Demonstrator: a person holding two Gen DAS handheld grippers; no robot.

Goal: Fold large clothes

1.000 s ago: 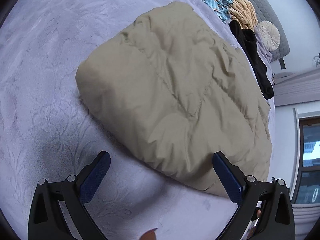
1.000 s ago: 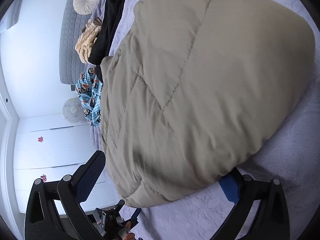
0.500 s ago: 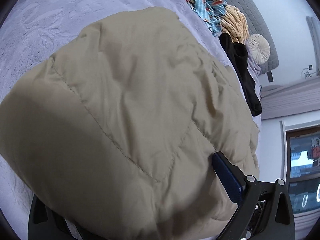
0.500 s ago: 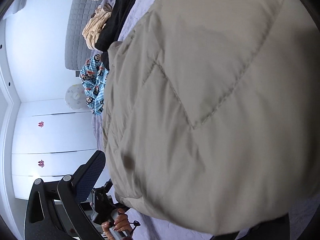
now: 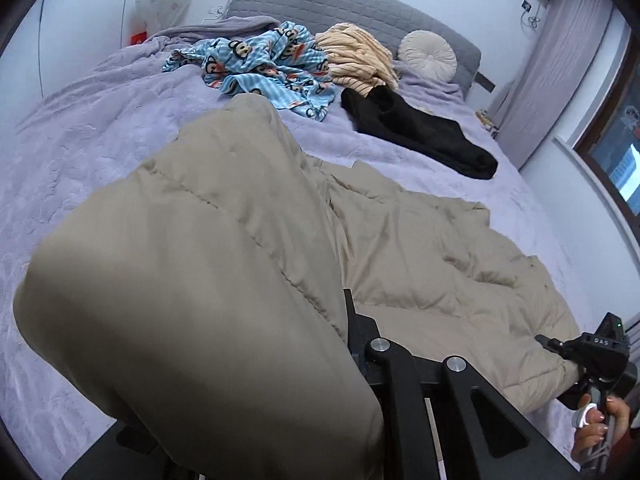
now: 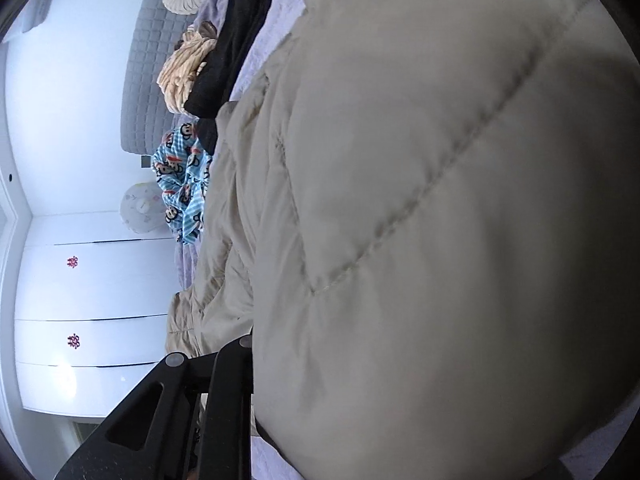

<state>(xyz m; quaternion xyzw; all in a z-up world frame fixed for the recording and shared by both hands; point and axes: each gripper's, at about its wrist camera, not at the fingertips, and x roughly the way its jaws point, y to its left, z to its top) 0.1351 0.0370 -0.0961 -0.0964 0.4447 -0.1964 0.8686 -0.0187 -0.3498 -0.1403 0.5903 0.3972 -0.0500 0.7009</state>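
A large beige quilted garment (image 5: 420, 248) lies on the lilac bed (image 5: 80, 128). My left gripper (image 5: 320, 360) is shut on its near edge, and a lifted fold (image 5: 192, 280) bulges over the fingers and hides the tips. In the right wrist view the same beige garment (image 6: 440, 200) fills most of the frame. My right gripper (image 6: 272, 380) is shut on its edge, only the left finger arm (image 6: 224, 380) showing. The right gripper body and the hand holding it show in the left wrist view (image 5: 600, 360).
At the bed's far end lie a blue monkey-print cloth (image 5: 264, 68), a cream striped garment (image 5: 360, 56), a black garment (image 5: 420, 132) and a round cushion (image 5: 428, 54) against the grey headboard (image 5: 340, 0). White wardrobe doors (image 6: 80, 300) stand beside the bed.
Both grippers have closed on the beige garment's near edge and lifted it. The fabric now bulges over the fingers. The left view has tilted up toward the headboard.
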